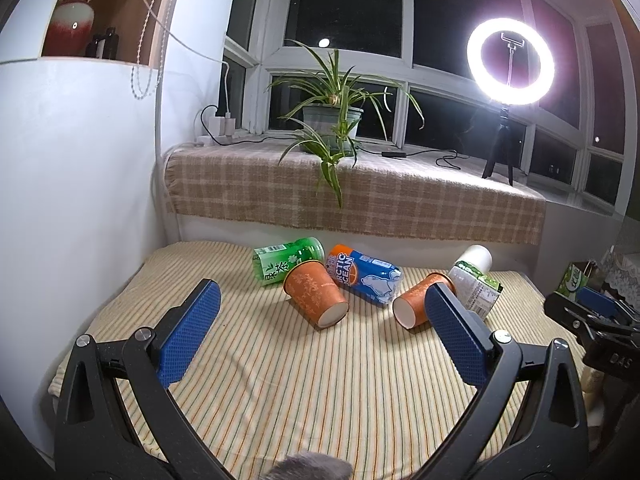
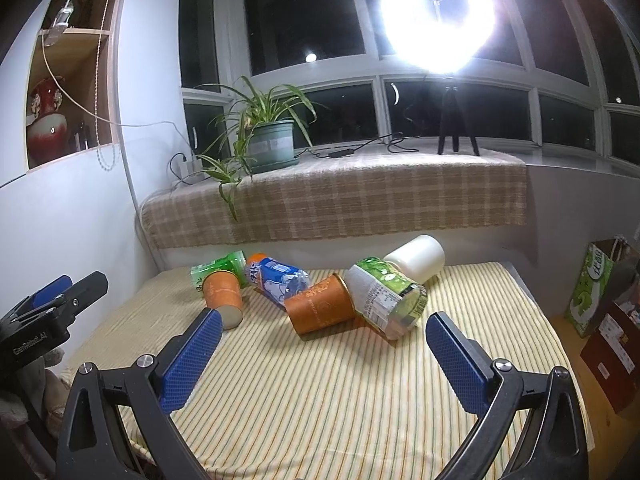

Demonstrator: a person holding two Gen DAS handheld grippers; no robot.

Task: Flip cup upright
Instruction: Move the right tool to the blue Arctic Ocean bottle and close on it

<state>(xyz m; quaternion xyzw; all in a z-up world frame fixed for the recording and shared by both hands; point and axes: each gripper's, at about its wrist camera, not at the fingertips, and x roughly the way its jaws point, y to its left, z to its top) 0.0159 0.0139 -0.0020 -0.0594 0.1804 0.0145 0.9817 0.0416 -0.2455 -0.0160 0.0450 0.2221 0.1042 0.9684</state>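
Two orange paper cups lie on their sides on the striped cloth. The left cup (image 1: pixel 316 296) (image 2: pixel 223 295) points its base toward me. The right cup (image 1: pixel 416 304) (image 2: pixel 320 307) lies against a white-capped bottle (image 1: pixel 476 280) (image 2: pixel 390 294). My left gripper (image 1: pixel 322 300) is open and empty, above the cloth short of the cups; its right finger partly hides the right cup. My right gripper (image 2: pixel 324 330) is open and empty, just short of the right cup.
A green tea bottle (image 1: pixel 288 260) (image 2: pixel 218 268) and a blue Arctic Ocean bottle (image 1: pixel 364 276) (image 2: pixel 278 278) lie behind the cups. A checked ledge holds a potted plant (image 1: pixel 332 120) and ring light (image 1: pixel 510 60). Boxes (image 2: pixel 600 312) stand right of the table.
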